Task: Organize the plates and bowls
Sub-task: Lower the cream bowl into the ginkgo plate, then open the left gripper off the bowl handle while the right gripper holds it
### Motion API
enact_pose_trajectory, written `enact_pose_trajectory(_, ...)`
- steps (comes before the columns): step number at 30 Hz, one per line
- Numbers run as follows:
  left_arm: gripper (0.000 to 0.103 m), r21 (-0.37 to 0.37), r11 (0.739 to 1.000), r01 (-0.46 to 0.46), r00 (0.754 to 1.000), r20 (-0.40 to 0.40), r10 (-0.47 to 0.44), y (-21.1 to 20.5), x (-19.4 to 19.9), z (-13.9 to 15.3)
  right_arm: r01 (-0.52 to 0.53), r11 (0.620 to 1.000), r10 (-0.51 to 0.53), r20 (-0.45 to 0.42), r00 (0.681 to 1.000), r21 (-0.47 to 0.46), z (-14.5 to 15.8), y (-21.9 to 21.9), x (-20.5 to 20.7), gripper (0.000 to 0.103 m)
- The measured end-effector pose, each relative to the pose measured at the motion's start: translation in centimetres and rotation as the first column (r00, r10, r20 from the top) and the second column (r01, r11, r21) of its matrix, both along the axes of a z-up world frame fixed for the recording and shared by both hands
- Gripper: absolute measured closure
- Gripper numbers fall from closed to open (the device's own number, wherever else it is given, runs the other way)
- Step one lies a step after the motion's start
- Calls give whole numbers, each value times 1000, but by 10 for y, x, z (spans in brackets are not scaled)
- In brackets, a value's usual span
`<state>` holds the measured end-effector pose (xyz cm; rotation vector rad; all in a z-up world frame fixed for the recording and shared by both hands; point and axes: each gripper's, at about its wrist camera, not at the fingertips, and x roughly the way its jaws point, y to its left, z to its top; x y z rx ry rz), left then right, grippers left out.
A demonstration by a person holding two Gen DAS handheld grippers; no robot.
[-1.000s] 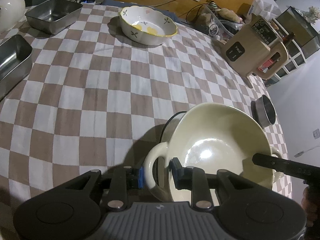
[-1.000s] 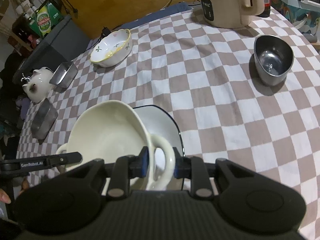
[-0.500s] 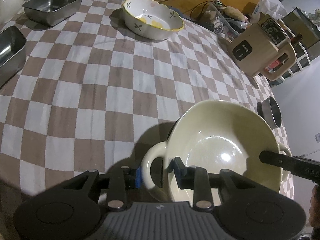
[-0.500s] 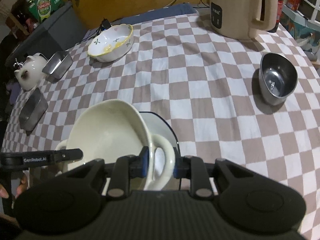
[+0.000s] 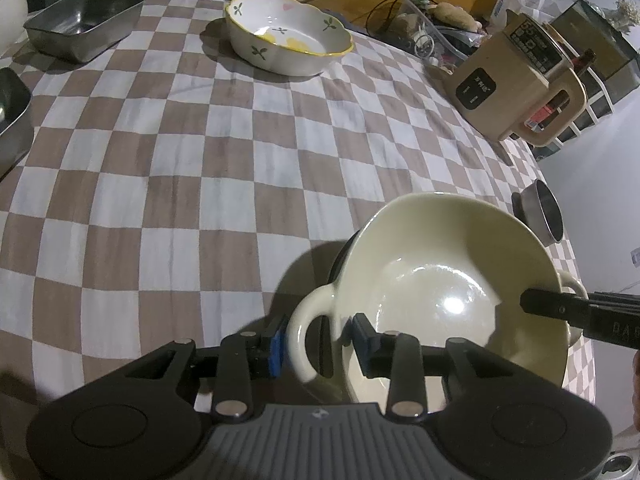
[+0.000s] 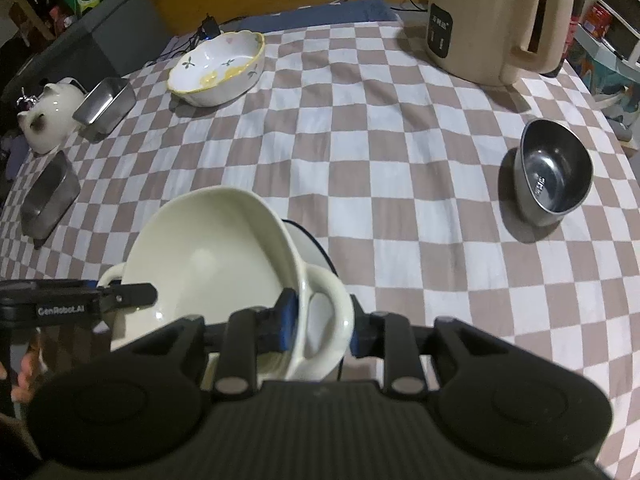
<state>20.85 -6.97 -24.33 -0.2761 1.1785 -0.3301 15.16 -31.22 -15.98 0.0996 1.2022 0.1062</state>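
A cream two-handled bowl (image 5: pixel 452 276) (image 6: pixel 216 256) is held at the near edge of the checked table. My left gripper (image 5: pixel 320 344) is shut on one loop handle and my right gripper (image 6: pixel 326 324) is shut on the other. Under the bowl lies a white plate with a dark rim (image 6: pixel 310 240), mostly hidden; the bowl is over it, and I cannot tell whether they touch. A floral bowl with a yellow rim (image 5: pixel 288 38) (image 6: pixel 218 66) stands at the far side.
A beige electric kettle (image 5: pixel 520 88) (image 6: pixel 492 20) stands at the far right. A small steel bowl (image 6: pixel 554 176) (image 5: pixel 540 216) sits to the right. Steel trays (image 5: pixel 84 24) (image 6: pixel 104 106) and a white teapot (image 6: pixel 52 114) stand at the left.
Both grippers and the cream bowl have shifted slightly toward the far side of the table. The grips on both handles are unchanged.
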Motion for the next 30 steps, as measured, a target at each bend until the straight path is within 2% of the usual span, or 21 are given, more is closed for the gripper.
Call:
enact_pose_trajectory(8, 54, 36, 999, -13, 1000, 5, 12, 4, -6, 3, -16, 1000, 16, -28, 999, -9, -7, 1, 2, 67)
enact_pose_trajectory(12, 53, 48, 999, -10, 1000, 14, 10, 3, -8, 5, -56, 996, 53, -47, 997, -73, -16, 8, -3, 63)
enact_pose_trajectory(17, 53, 52, 999, -11, 1000, 15, 10, 3, -8, 5, -39, 998, 36, -55, 998, -57, -20, 4, -6, 63)
enact_pose_trajectory(25, 53, 62, 998, -10, 1000, 16, 9, 1, -9, 7, -41, 993, 38, -33, 999, -109, -24, 8, -2, 59)
enact_pose_trajectory(30, 53, 60, 998, -13, 1000, 9, 12, 0, -9, 8, -37, 995, 35, -25, 999, -95, -24, 4, -1, 60)
